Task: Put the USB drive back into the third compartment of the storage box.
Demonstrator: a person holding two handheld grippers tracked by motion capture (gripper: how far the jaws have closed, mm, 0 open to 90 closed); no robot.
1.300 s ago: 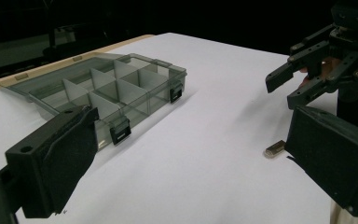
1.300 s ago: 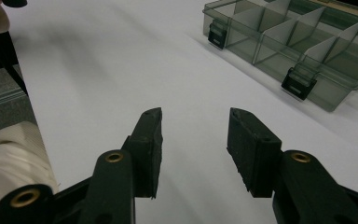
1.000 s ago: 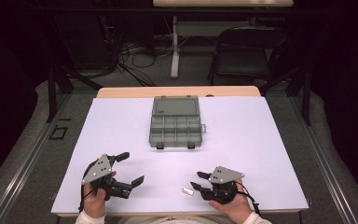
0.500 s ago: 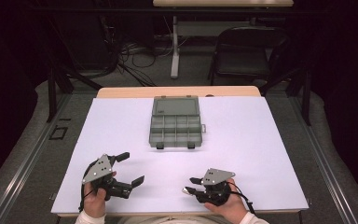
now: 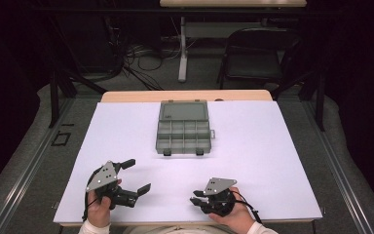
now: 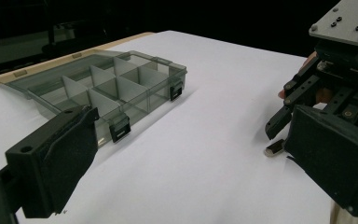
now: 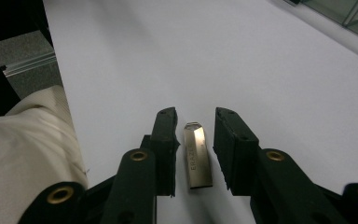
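Observation:
A small silver USB stick [image 7: 197,156] lies flat on the white table sheet [image 5: 272,161] near the front edge. My right gripper [image 7: 196,116] straddles it, one jaw on each side with a thin gap left and right, so it is narrowly open. The left gripper view shows the stick [image 6: 274,149] under the right gripper [image 6: 279,133]. From above, the right gripper [image 5: 197,200] points left. My left gripper [image 5: 137,175] is at the front left, wide open and holding nothing. A smoky clear organizer box [image 5: 182,129] lies open mid-table, compartments bare.
The box's lid [image 6: 42,77] lies flat behind its compartments, and two black latches face me. A light-clothed body [image 7: 28,154] is close to the table's front edge. Beyond the table stand a black chair [image 5: 255,58] and floor cables.
My right gripper has slid left and a little toward the front edge, bringing its jaws around the USB stick that lay just left of it. The left gripper has stayed put.

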